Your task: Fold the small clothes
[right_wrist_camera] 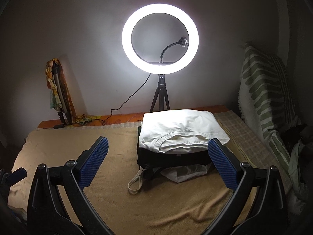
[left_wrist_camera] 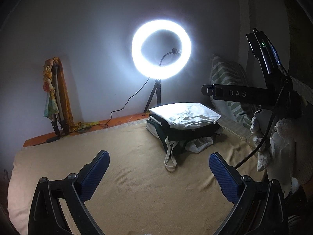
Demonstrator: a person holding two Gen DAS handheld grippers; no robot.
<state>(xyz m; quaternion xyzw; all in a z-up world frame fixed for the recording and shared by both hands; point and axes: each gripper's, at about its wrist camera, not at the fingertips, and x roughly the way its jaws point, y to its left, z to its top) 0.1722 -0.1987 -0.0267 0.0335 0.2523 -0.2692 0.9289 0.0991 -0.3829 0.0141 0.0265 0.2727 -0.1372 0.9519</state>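
A stack of folded clothes lies on the tan blanket at the far side of the bed. A white folded shirt tops it, over dark garments, and a cream strap loop trails out at the front. My left gripper stands open above bare blanket, short of the stack and holding nothing. My right gripper is open just in front of the stack, and its right pad overlaps the shirt's near corner in the picture. Nothing sits between its pads.
A lit ring light on a small tripod stands behind the stack, its cable running left. A folded tripod wrapped in cloth leans on the wall. A green-striped pillow and loose clothes line the right side.
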